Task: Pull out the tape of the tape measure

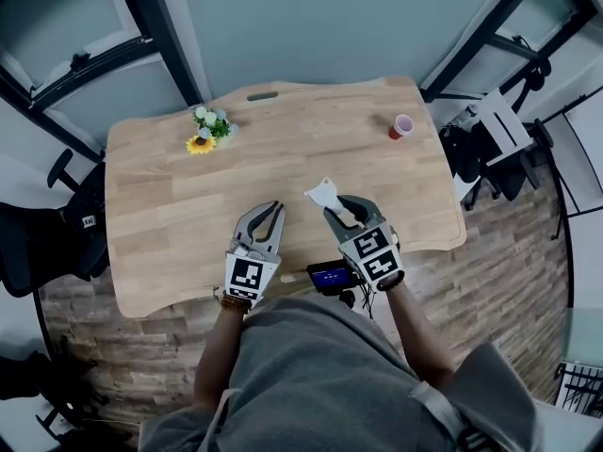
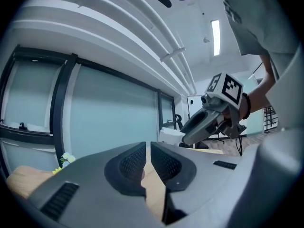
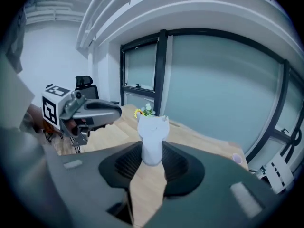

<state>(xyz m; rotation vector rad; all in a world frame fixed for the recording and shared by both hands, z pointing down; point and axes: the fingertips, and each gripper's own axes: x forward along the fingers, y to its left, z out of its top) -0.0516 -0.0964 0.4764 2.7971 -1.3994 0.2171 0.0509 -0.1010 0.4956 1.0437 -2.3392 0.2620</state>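
We work over the wooden table (image 1: 170, 186), near its 6 o'clock edge. Our right gripper (image 1: 341, 207) clamps the white tape measure (image 1: 323, 194) at 5 o'clock, probably to anchor the case. Our left gripper (image 1: 275, 207) hangs at 7 o'clock with its pads together and empty, likely readied to take the tape's end.

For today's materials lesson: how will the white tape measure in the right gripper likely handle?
The white tape measure holds its shape in the right gripper, so probably stiff. It looks small, likely light. Its smooth shell might slip.
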